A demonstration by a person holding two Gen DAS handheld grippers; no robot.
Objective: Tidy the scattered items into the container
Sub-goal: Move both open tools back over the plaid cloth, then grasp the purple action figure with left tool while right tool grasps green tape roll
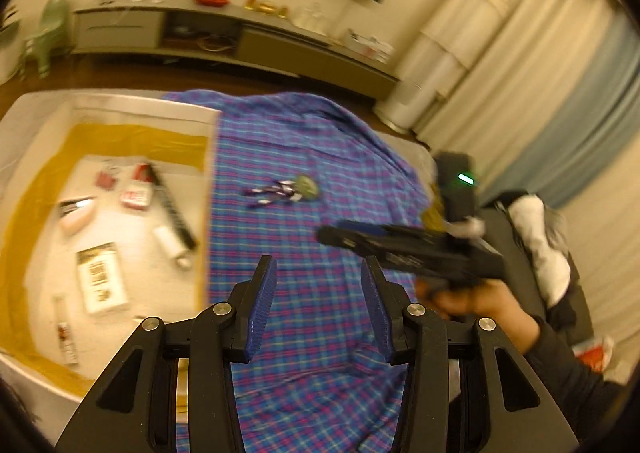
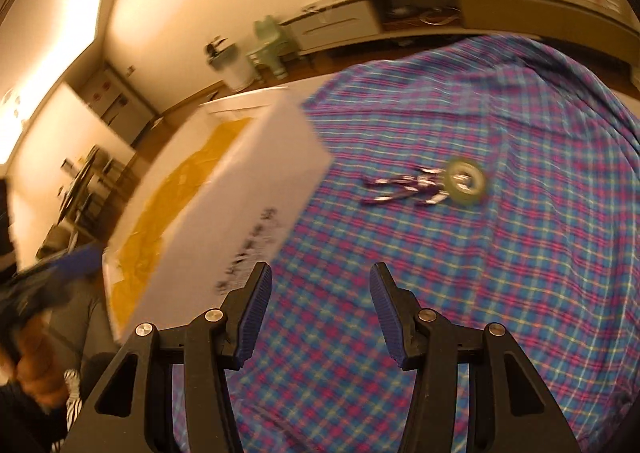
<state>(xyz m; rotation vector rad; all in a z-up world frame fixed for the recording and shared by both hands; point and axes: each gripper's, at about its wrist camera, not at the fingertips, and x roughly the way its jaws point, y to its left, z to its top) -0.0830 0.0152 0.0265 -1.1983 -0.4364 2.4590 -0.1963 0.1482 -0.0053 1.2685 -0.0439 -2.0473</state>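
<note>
Scattered items that are not yet put away are seen on the checked blue and purple cloth (image 2: 520, 273): a green roll of tape (image 2: 466, 181) and, touching it on its left side, a small purple and white object (image 2: 404, 189) which is too blurred to be named. The cloth is spread over a surface that is lit in warm yellow light. Behind it, a long low cabinet (image 1: 240, 37) is placed against the wall, a pale green small chair (image 1: 44, 33) stands at its left end, and cream and blue curtains (image 1: 560, 93) hang on the right. The container, a white box (image 1: 36, 149) lined with yellow material, stands at the left edge of the cloth, well apart from the tape. Inside it are seen a white and black packet (image 1: 102, 277), a small white bottle (image 1: 170, 243), a long black object (image 1: 174, 209), a red and white pack (image 1: 136, 195), a pale pink object (image 1: 76, 219) and a thin tube (image 1: 66, 337). The left gripper (image 1: 318, 271) is held over the cloth beside the box, its fingers apart with nothing between them. The right gripper (image 2: 320, 279) is held over the cloth in front of the tape, its fingers also apart and empty. Nothing lies between this gripper and the tape. In the left wrist view, the right gripper is seen held in a hand (image 1: 472, 299).
</note>
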